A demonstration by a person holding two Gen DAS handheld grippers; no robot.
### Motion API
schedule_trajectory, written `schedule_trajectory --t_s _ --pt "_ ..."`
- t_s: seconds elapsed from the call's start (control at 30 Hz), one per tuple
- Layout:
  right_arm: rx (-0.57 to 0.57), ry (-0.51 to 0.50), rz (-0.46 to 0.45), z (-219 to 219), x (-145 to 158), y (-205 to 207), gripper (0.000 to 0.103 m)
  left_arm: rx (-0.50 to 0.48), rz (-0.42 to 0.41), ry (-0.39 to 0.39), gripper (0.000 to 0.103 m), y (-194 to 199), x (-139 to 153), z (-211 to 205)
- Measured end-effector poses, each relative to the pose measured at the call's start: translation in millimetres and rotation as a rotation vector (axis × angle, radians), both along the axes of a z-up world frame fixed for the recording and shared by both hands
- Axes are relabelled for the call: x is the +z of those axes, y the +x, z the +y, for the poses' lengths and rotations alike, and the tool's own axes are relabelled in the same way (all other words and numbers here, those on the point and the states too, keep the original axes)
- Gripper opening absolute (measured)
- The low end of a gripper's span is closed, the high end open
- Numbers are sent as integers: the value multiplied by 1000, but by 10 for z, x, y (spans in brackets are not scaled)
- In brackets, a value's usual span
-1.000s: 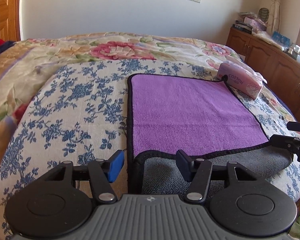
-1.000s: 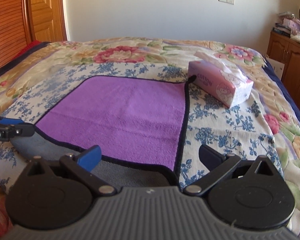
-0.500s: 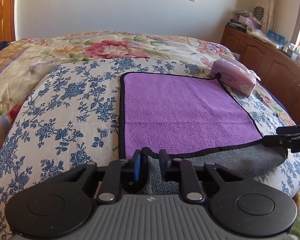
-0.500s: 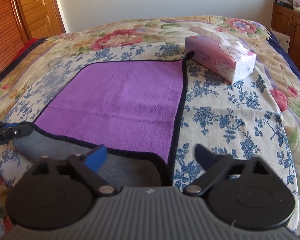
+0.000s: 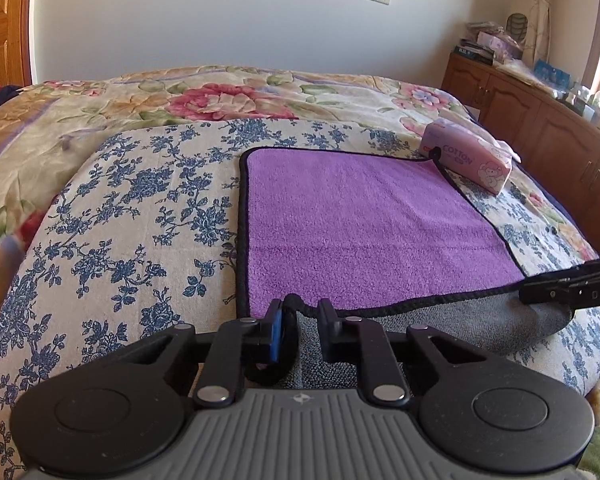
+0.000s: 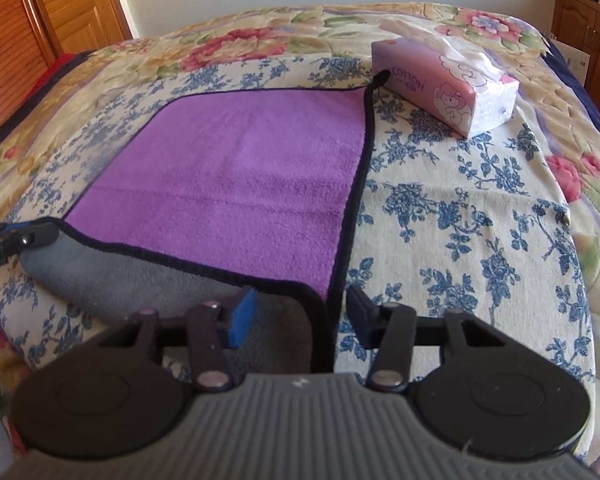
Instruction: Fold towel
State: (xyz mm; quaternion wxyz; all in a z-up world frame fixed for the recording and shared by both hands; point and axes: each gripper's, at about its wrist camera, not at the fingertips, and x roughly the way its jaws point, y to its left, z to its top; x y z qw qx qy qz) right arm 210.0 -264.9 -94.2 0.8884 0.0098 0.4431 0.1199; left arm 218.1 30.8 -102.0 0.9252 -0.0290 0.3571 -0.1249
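Note:
A purple towel (image 5: 360,220) with a black hem lies flat on the bed, its near edge turned over so the grey underside (image 5: 460,320) shows. My left gripper (image 5: 300,320) is shut on the towel's near left corner, with the hem bunched up between the pads. In the right wrist view, the towel (image 6: 240,168) has its near right corner between the fingers of my right gripper (image 6: 300,310). Those jaws are closing, and the blue pad (image 6: 242,314) and the dark pad stand clear of the cloth. Each view shows the other gripper's tip at the far end of the fold.
A pink tissue box (image 5: 468,160) (image 6: 444,92) sits at the towel's far right corner, touching its hanging loop. The bed carries a blue-flowered cloth (image 6: 460,220) over a floral quilt. Wooden cabinets (image 5: 540,128) run along the right, a wooden door (image 6: 60,8) at the left.
My left gripper closed onto the towel's near left corner and has held still since. My right gripper tipped downward toward the near right corner, and its jaws narrowed around it.

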Motion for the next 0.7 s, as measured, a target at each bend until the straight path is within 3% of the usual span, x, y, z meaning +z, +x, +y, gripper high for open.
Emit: schedule_trajectory --t_s 0.4,0.7 --pt "3 0 20 -57 21 -13 22 -16 -21 4 16 -35 32 -47" --pt "5 31 20 -89 50 -19 8 -18 -21 10 16 -39 28 -48"
